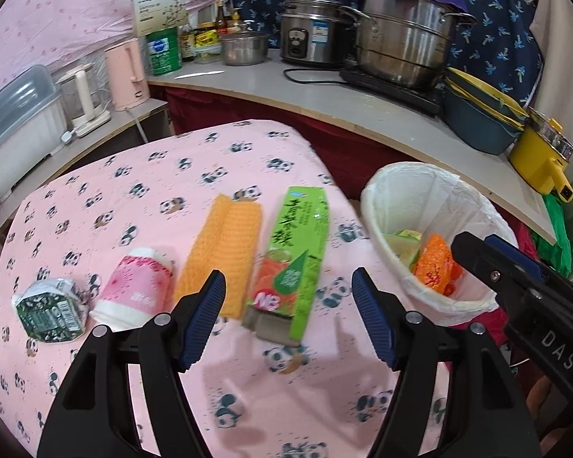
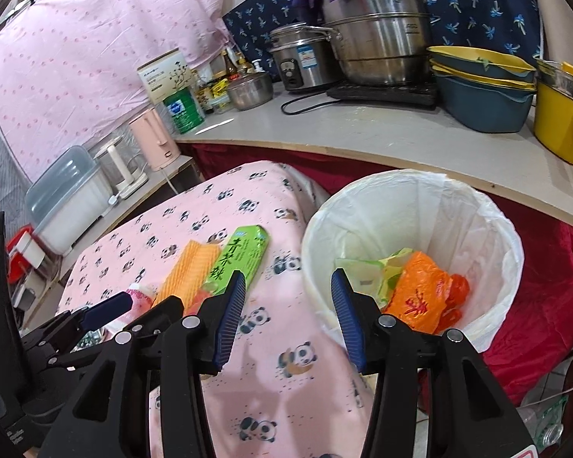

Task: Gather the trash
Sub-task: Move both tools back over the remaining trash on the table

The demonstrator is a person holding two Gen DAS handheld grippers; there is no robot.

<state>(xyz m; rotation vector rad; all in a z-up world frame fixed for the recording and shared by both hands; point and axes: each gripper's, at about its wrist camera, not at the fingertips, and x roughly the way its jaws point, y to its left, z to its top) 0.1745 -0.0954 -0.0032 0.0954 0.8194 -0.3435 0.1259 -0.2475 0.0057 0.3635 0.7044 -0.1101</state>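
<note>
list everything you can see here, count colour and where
green carton: 1, green and orange, flat on table, nearest the bin
orange cloth: 1, orange, left of carton
pink cup: 1, pink and white, on its side, left of cloth
crumpled pack: 1, green and white, far left
trash bin: 1, white liner, beside table
orange bag: 1, orange, inside bin
steel pots: several, silver, counter behind
left gripper: black, blue jaws open, over carton
right gripper: black, blue jaws open, by the bin rim

Four pieces of trash are counted on the pink cloth, lower left of the left wrist view: one crushed green carton (image 1: 49, 315), one pink cup (image 1: 133, 292), one orange cloth (image 1: 219, 255), one green box (image 1: 290, 271); one lined bin (image 1: 431, 191) at right
</note>
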